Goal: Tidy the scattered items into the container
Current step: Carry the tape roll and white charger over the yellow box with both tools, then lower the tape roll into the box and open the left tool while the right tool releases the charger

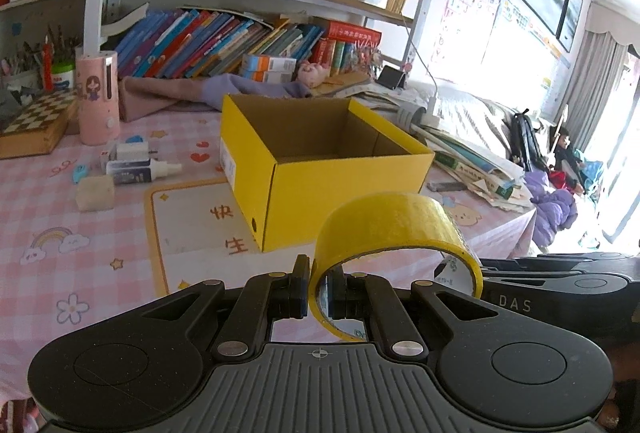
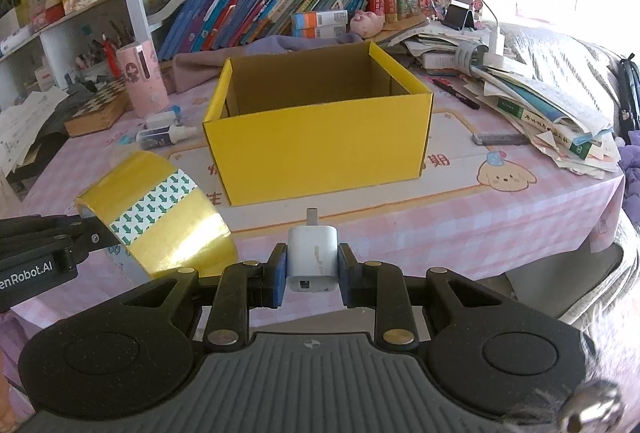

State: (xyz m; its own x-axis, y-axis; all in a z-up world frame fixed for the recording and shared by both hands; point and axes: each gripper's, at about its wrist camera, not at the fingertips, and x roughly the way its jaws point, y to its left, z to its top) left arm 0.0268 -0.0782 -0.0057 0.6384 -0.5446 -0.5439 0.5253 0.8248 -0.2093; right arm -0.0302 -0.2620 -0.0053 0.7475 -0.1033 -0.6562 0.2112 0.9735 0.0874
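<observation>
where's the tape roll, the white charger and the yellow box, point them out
tape roll (image 1: 384, 223), left wrist view, on the outer yellow band at the top of the roll
white charger (image 2: 312, 253), right wrist view, on its flat top face
yellow box (image 2: 320, 149), right wrist view, on the near outer wall
</observation>
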